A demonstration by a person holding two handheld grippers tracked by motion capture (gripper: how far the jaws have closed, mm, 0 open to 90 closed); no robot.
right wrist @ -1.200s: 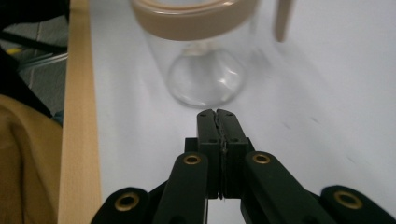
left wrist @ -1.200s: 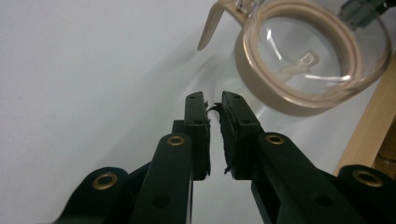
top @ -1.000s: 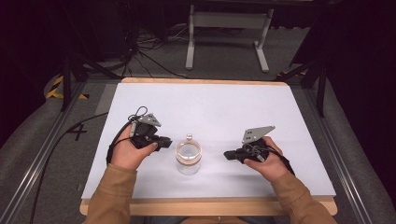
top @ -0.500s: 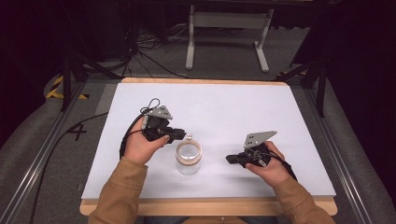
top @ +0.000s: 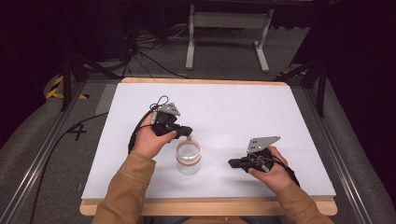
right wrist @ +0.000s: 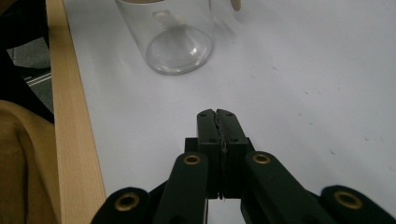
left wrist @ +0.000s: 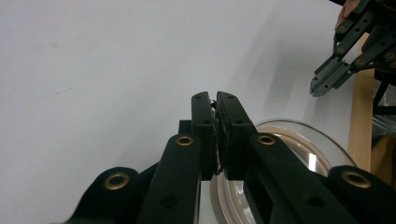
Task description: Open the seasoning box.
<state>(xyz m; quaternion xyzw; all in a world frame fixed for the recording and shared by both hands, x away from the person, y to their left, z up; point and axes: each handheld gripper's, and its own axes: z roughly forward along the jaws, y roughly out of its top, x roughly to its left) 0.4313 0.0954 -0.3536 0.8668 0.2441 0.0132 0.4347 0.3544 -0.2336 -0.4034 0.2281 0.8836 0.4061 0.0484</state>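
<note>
**Two closed grippers flank a clear jar on the white table**

Left side, high view: left gripper [top: 185, 131] held in the person's left hand [top: 150, 140], tan sleeve [top: 125, 186] coming in from the bottom edge. Tip reaches toward the far rim of the glass jar [top: 188, 157], just beside it; contact cannot be told from above. Left gripper view: the two black jaws are pressed together, nothing between them, and the jar's rim [left wrist: 299, 154] curves just behind and to the right of the tip.

Centre: the jar stands upright on the white table top [top: 224, 107], open mouth up, between the two hands, nearer the left one. It looks empty. Right gripper view shows its clear round base [right wrist: 180, 49] resting on the surface near the table's wooden edge [right wrist: 70, 107].

Right side: right gripper [top: 233, 163] in the person's right hand [top: 273, 168], low over the table, pointing toward the jar but well apart from it. Right gripper view: jaws [right wrist: 217, 122] fully together, holding nothing.

Beyond the table: grey floor with cables [top: 140, 51] and a white stand [top: 226, 28].
</note>
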